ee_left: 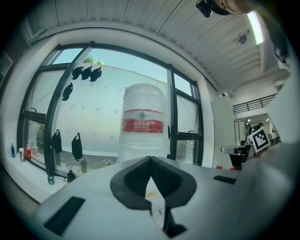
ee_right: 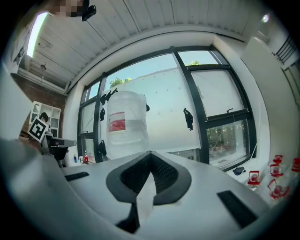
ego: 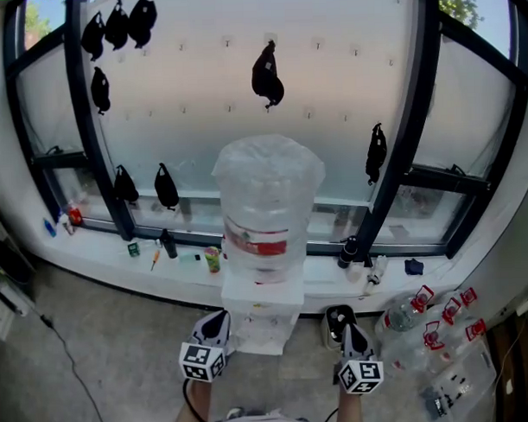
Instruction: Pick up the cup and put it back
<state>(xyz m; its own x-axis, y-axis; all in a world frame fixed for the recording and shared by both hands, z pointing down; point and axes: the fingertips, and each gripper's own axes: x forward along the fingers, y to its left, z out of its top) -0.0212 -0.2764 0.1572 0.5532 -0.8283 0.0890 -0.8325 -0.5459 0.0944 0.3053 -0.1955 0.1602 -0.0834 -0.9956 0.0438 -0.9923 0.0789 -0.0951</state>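
Right now both hand-held grippers point level at a white water dispenser (ego: 266,311) topped by a large clear plastic water bottle with a red label (ego: 267,206), which stands against a white windowsill (ego: 101,244). The left gripper (ee_left: 150,158) has its jaws pressed together at the tips, with only a narrow triangular gap behind them and nothing caught in it. The right gripper (ee_right: 149,153) is likewise closed tip to tip and empty. In the head view the left gripper sits just before the dispenser's lower left corner, and the right gripper is just off its lower right corner. A small round dark-rimmed vessel (ego: 339,316), possibly the cup, stands at the foot of the dispenser's right side, just ahead of the right gripper's tips; whether they touch cannot be made out. Black bags (ego: 267,73) hang against the pale panel behind the window frames. Several clear plastic bottles with red caps (ego: 423,317) lie on the grey floor (ego: 96,341) to the right.
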